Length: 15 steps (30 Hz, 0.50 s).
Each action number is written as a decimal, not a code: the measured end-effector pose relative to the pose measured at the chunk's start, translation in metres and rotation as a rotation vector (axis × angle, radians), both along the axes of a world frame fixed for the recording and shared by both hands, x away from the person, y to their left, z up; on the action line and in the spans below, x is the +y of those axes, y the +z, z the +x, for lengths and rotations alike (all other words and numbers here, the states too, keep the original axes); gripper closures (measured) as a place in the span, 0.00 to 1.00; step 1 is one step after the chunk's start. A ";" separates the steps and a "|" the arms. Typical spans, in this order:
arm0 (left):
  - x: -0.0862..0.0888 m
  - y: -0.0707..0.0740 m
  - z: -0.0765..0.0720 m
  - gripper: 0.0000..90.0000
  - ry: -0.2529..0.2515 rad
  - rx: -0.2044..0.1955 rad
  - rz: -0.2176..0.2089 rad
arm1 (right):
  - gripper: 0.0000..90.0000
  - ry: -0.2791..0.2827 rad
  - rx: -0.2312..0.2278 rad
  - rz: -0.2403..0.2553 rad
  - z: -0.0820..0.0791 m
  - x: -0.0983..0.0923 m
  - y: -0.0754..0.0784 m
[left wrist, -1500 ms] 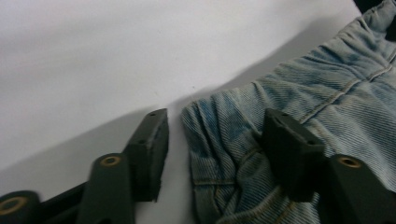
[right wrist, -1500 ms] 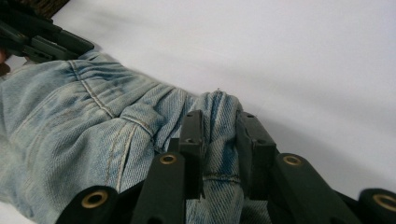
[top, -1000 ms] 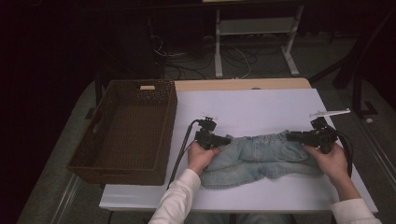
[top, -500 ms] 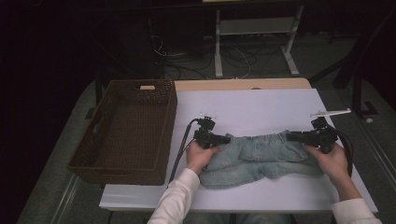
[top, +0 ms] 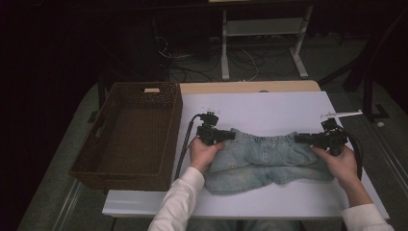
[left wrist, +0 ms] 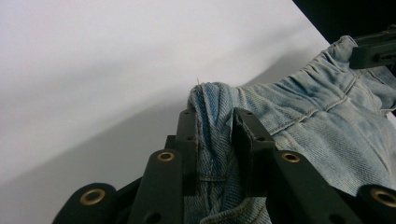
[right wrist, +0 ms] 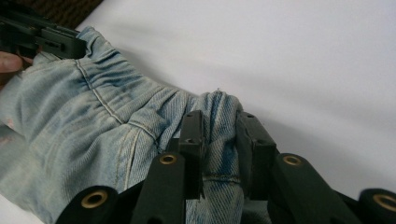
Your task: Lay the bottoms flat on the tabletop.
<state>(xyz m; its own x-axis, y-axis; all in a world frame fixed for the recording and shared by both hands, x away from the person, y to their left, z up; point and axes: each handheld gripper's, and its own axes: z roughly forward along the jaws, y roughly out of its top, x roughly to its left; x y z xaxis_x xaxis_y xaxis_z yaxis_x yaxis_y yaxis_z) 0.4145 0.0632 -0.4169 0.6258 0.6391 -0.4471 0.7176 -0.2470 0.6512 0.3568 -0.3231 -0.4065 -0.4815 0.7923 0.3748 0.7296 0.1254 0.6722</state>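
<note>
White board covers the table [top: 269, 108], and its near edge and right corner run out of the high view. Left of it, touching its edge, sits a brown wicker basket [top: 103, 166]; its inside is dim and I cannot make out anything in it.

Across the near middle of the table lies a pair of pale denim shorts [top: 262, 161], waistband toward the far side, legs toward the person. Part of the left leg is hidden under the left hand [top: 204, 155], and the right end under the right hand [top: 342, 163]. White sleeves are cut off at the bottom of the high view.

The left gripper [top: 230, 136] has its jaws clamped on a bunched fold at the left end of the waistband; in the left gripper view the fold [left wrist: 215, 121] is squeezed between the two black jaws, and what lies below them is cut off. The right gripper [top: 300, 138] grips the other end the same way, with the gathered denim [right wrist: 219, 126] pinched between its jaws in the right gripper view. Both grippers point inward toward each other, the waistband spanning between them. Cables trail back from each, the right one partly lost behind the wrist.
</note>
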 end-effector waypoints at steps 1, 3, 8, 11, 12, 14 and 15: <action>0.000 0.003 0.002 0.80 -0.004 -0.008 0.002 | 0.81 -0.001 0.000 0.004 0.001 0.000 0.001; 0.000 0.009 0.005 0.80 -0.005 -0.025 0.000 | 0.81 -0.006 0.004 0.021 0.003 -0.002 0.002; 0.001 0.023 0.013 0.80 0.007 -0.066 -0.001 | 0.81 -0.010 0.006 0.046 0.013 -0.004 0.008; 0.002 0.030 0.017 0.80 0.010 -0.082 0.003 | 0.81 -0.014 -0.004 0.063 0.022 -0.004 0.016; 0.002 0.033 0.019 0.80 0.013 -0.088 0.000 | 0.81 -0.015 -0.008 0.065 0.025 -0.004 0.019; 0.002 0.038 0.023 0.80 0.016 -0.109 -0.005 | 0.81 -0.017 -0.016 0.066 0.031 -0.005 0.024; 0.002 0.039 0.025 0.80 0.017 -0.115 -0.006 | 0.81 -0.019 -0.022 0.067 0.035 -0.005 0.028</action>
